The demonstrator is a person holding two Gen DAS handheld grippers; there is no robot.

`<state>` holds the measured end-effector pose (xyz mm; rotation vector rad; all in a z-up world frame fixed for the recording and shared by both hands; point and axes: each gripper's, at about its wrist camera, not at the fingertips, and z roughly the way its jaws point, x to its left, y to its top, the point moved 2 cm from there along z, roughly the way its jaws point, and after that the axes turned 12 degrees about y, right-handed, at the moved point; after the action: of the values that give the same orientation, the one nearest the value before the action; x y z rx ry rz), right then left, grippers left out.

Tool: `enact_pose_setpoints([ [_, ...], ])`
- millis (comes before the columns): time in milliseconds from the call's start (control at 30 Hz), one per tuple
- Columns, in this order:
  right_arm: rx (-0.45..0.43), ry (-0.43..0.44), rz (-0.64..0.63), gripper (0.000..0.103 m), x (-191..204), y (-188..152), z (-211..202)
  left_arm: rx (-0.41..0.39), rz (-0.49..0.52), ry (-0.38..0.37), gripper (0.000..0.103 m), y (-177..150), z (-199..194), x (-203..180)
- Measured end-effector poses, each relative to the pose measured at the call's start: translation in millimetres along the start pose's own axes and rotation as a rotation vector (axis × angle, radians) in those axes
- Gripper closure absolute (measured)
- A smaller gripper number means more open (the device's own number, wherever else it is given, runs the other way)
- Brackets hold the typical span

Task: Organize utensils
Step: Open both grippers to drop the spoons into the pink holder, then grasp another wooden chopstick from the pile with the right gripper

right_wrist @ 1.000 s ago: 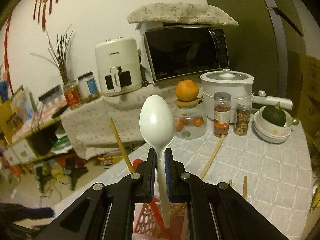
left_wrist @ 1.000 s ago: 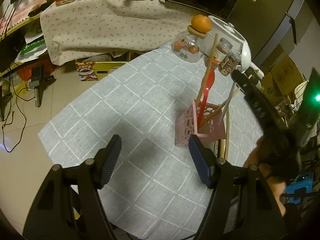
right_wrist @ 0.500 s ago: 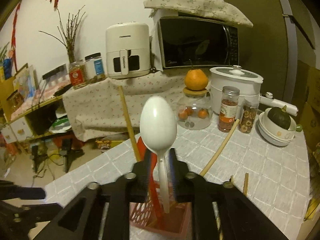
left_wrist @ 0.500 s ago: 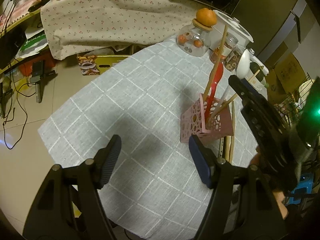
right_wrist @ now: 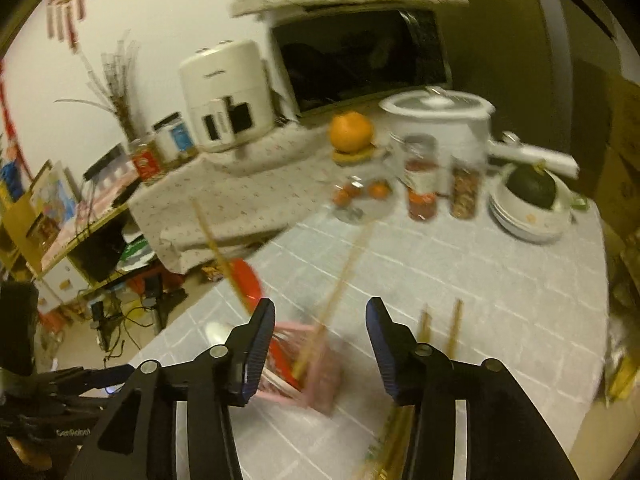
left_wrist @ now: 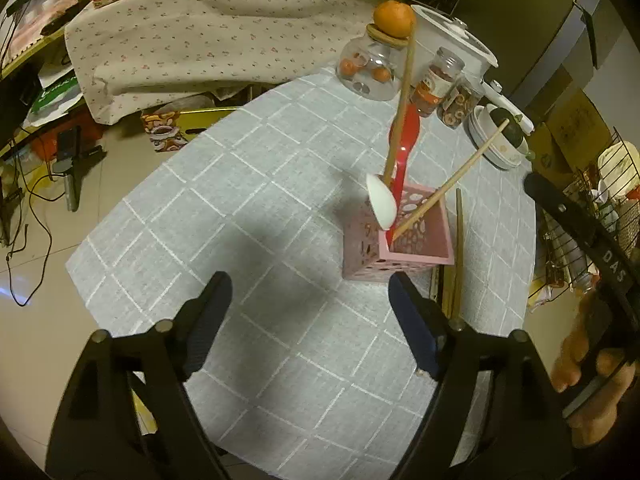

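Grey checked cloth covers our desk (left_wrist: 248, 240), its near-left edge dropping to the floor with cables. At the far edge stand a glass jar (left_wrist: 370, 74) topped by an orange (left_wrist: 394, 20), two spice jars and a bowl (left_wrist: 496, 148). Our pink utensil holder (left_wrist: 400, 240) sits mid-desk with the white spoon (left_wrist: 382, 202), a red spoon (left_wrist: 406, 148) and chopsticks in it — loose chopsticks (right_wrist: 454, 326) lie just beside. Both our left gripper (left_wrist: 310, 320) and right gripper (right_wrist: 320, 348) have jaws opening, nothing between. "DAS" shows on the right gripper's side.

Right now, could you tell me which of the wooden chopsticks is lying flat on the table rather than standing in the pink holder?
The chopstick lying along the pink holder's right side; the others lean inside.
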<state>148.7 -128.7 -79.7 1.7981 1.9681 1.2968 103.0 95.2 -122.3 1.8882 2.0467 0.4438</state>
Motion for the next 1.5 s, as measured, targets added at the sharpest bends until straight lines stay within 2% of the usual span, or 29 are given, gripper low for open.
enact_pose_setpoints([
  [200, 0.086, -0.062, 0.091, 0.045, -42, -4, -6, 0.009, 0.012, 0.005, 0.021, 0, 4, -10],
  [367, 0.232, -0.139, 0.146, 0.045, -72, -17, 11, 0.008, 0.023, 0.012, 0.021, -2, 8, -17],
  [533, 0.327, -0.162, 0.222, 0.045, -104, -28, 32, 0.022, 0.055, 0.008, 0.021, -7, 17, -27],
  [633, 0.383, -0.184, 0.249, 0.05, -123, -35, 47, 0.036, 0.071, 0.009, 0.021, -9, 22, -30],
  [700, 0.413, -0.192, 0.276, 0.066, -132, -38, 55, 0.046, 0.076, 0.008, 0.021, -11, 23, -32],
  [767, 0.448, -0.195, 0.298, 0.069, -141, -43, 66, 0.05, 0.076, 0.004, 0.021, -11, 24, -34],
  [867, 0.465, -0.185, 0.314, 0.074, -149, -45, 79, 0.05, 0.077, -0.004, 0.021, -10, 23, -36],
  [1033, 0.465, -0.178, 0.337, 0.076, -154, -45, 96, 0.04, 0.091, -0.009, 0.021, -10, 21, -38],
  [1233, 0.479, -0.22, 0.331, 0.084, -154, -48, 113, 0.023, 0.109, 0.011, 0.021, -9, 19, -38],
  [1300, 0.488, -0.247, 0.316, 0.092, -153, -48, 114, 0.022, 0.111, 0.009, 0.021, -9, 19, -39],
  [1500, 0.496, -0.189, 0.325, 0.094, -155, -53, 94, 0.017, 0.122, -0.002, 0.021, -10, 16, -46],
])
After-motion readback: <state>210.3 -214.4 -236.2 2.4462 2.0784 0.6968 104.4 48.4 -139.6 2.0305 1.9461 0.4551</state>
